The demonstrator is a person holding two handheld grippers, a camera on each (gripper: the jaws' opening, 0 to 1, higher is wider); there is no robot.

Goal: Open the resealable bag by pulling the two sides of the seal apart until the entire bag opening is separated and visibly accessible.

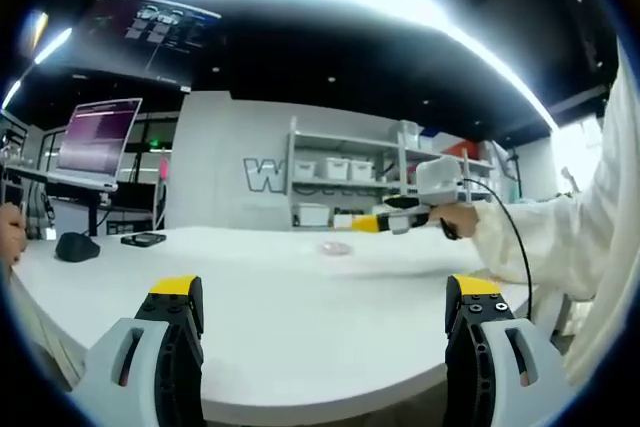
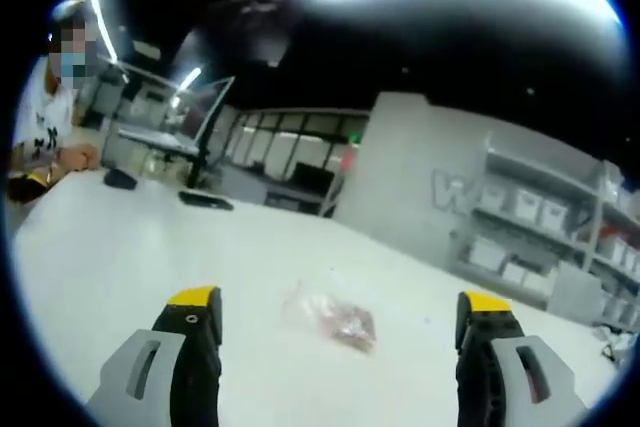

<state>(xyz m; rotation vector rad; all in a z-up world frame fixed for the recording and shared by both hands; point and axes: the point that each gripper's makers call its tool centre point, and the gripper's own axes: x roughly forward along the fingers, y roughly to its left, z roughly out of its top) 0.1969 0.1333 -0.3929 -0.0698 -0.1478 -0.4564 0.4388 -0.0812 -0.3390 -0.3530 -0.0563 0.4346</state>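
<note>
I hold my left gripper (image 1: 322, 312) level above the near edge of the white table (image 1: 300, 297), jaws spread wide and gripping nothing. My right gripper (image 2: 340, 322) is spread and idle too; from the left gripper view it (image 1: 372, 223) reaches in from the right, held by a white-sleeved hand (image 1: 462, 219). The bag (image 2: 335, 319), small, clear and crinkled with pinkish contents, lies flat mid-table, just ahead of the right jaws. A laptop (image 1: 95, 142), mouse (image 1: 76, 245) and phone (image 1: 144, 239) sit well apart at the far left.

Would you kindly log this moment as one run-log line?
phase: approach | left gripper: open, empty | right gripper: open, empty, above table | resealable bag: lying on table, untouched | seal state: cannot tell
</note>
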